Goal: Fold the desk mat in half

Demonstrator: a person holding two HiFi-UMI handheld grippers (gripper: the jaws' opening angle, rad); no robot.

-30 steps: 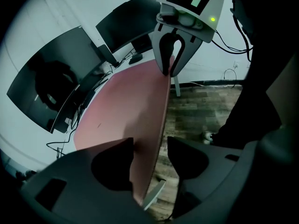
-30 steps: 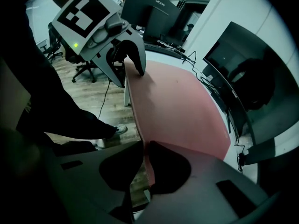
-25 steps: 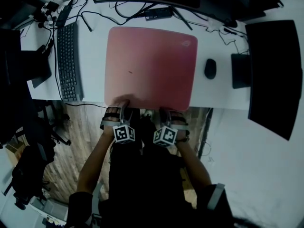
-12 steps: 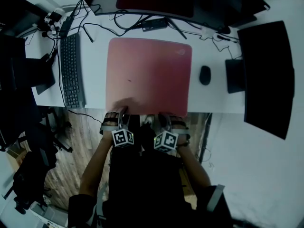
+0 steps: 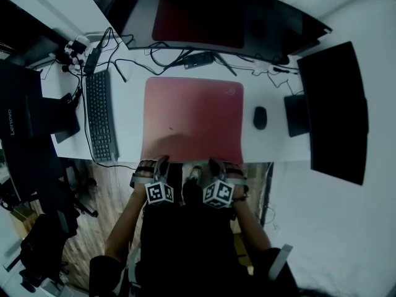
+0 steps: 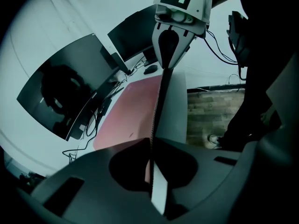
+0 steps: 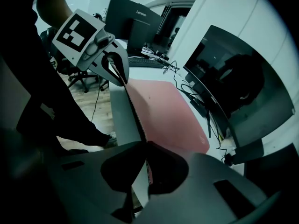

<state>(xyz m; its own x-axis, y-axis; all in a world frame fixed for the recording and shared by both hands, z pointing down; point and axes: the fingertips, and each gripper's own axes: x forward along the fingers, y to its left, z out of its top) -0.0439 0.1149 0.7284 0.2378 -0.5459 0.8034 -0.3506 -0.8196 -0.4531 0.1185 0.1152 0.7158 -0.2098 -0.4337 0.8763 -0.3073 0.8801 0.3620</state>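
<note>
Red desk mat [image 5: 193, 119] spread on the white desk [image 5: 129, 122] between keyboard [image 5: 101, 116] and mouse [image 5: 260, 117], left gripper [image 5: 162, 164] with jaws closing on the mat's near edge, right gripper [image 5: 213, 164] just beside it, jaws pinched tight on the same edge

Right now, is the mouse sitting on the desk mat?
No, the mouse sits on the bare white desk to the right of the red desk mat, with a gap between them.

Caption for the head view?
Right tool grips red desk mat by its near edge; left tool closing its jaws on that edge.
</note>
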